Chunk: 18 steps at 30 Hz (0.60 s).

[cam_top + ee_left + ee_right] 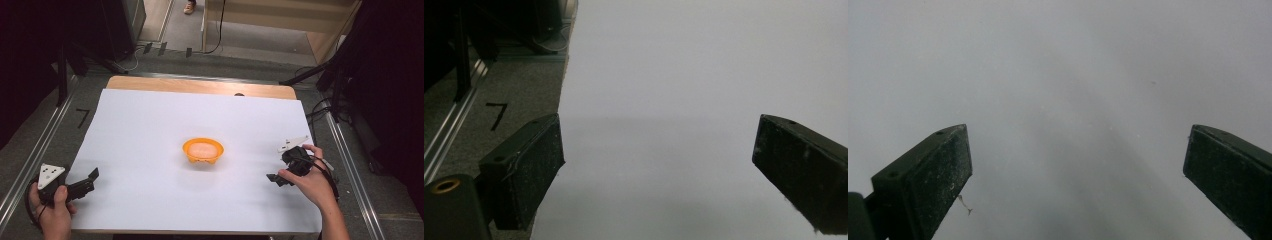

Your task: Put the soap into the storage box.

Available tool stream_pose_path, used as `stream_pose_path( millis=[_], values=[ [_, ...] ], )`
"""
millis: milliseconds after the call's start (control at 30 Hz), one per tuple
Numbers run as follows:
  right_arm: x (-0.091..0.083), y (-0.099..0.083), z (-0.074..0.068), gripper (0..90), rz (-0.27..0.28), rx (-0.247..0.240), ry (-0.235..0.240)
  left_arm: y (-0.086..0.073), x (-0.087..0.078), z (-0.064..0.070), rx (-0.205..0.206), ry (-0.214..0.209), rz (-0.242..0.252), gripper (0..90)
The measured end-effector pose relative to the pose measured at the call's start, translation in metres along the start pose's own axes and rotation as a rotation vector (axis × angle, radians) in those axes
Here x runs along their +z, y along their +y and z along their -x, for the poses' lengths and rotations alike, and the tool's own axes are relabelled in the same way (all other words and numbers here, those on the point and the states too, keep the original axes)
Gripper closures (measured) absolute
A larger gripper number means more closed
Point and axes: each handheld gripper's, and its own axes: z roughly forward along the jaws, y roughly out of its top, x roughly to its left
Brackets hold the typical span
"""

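- The orange bowl (203, 151) sits alone near the middle of the white sheet (150, 130) covering the tabletop (200, 86), with something pale and pinkish lying inside it; from where I stand I can't tell what that is
- The left gripper (89, 181) rests at the near left corner of the sheet, its fingers (524, 170) spread wide with nothing between them, and it is well apart from the bowl
- The right gripper (278, 179) sits by the near right edge, its fingers (928, 175) just as wide apart and holding nothing, only blank white surface ahead of them
- Neither gripper is aimed squarely at the bowl, so I reckon a reach made without first turning the hand could bring one finger against the rim rather than over it
- The bowl looks light and shallow; a knock to its side would likely send it skidding across the smooth sheet, or tip it and spill the contents
- Pinching only the thin rim could let the bowl swing or slip once lifted, as I see it
- If both grippers go in together from their sides, they could push the bowl between them or clash
- The sheet itself may wrinkle or shift if a finger drags low across it, carrying the bowl along
- The trailing cable by the right hand (310, 182) could snag on a long reach
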Motion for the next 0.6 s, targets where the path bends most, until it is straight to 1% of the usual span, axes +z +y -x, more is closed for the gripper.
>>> stream_pose_path(
  millis=[100, 133, 167, 200, 267, 300, 333, 367, 400, 433, 500, 567, 600],
  values=[
    [-0.002, -0.011, 0.002, 0.0, 0.014, 0.019, -0.015, 0.0, 0.0, 0.0, 0.001, 0.0, 0.0, 6.8],
    [-0.002, -0.011, 0.002, 0.0, 0.014, 0.019, -0.015, 0.0, 0.0, 0.0, 0.001, 0.0, 0.0, 6.8],
    [-0.002, -0.019, 0.003, 0.0, 0.026, 0.037, -0.027, 0.0, 0.0, 0.0, 0.001, 0.002, 0.001, 6.8],
    [-0.002, -0.019, 0.003, 0.0, 0.026, 0.037, -0.027, 0.0, 0.0, 0.0, 0.001, 0.002, 0.001, 6.8],
    [-0.002, -0.03, 0.005, 0.0, 0.043, 0.06, -0.03, 0.0, 0.0, 0.0, -0.006, -0.002, 0.001, 6.8],
    [-0.002, -0.03, 0.005, 0.0, 0.043, 0.06, -0.03, 0.0, 0.0, 0.0, -0.006, -0.002, 0.001, 6.7],
    [-0.002, -0.038, 0.005, 0.0, 0.059, 0.08, -0.034, 0.0, 0.0, -0.001, -0.008, -0.002, 0.003, 6.8],
    [-0.002, -0.038, 0.005, 0.0, 0.059, 0.08, -0.034, 0.0, 0.0, -0.001, -0.008, -0.002, 0.002, 6.8],
    [-0.004, -0.044, 0.006, 0.0, 0.074, 0.099, -0.038, 0.0, 0.0, -0.001, -0.009, -0.002, 0.002, 6.8],
    [-0.004, -0.044, 0.006, 0.0, 0.074, 0.099, -0.038, 0.0, 0.0, -0.001, -0.008, -0.002, 0.003, 6.8],
    [-0.006, -0.053, 0.006, 0.0, 0.1, 0.12, -0.045, 0.0, 0.0, 0.0, -0.003, -0.001, 0.0, 6.8],
    [-0.007, -0.056, 0.007, 0.0, 0.104, 0.121, -0.049, 0.0, 0.0, 0.0, -0.002, 0.0, 0.002, 6.8],
    [-0.008, -0.061, 0.008, 0.0, 0.113, 0.138, -0.051, 0.0, 0.0, 0.0, -0.001, 0.004, 0.0, 6.8]
  ],
)
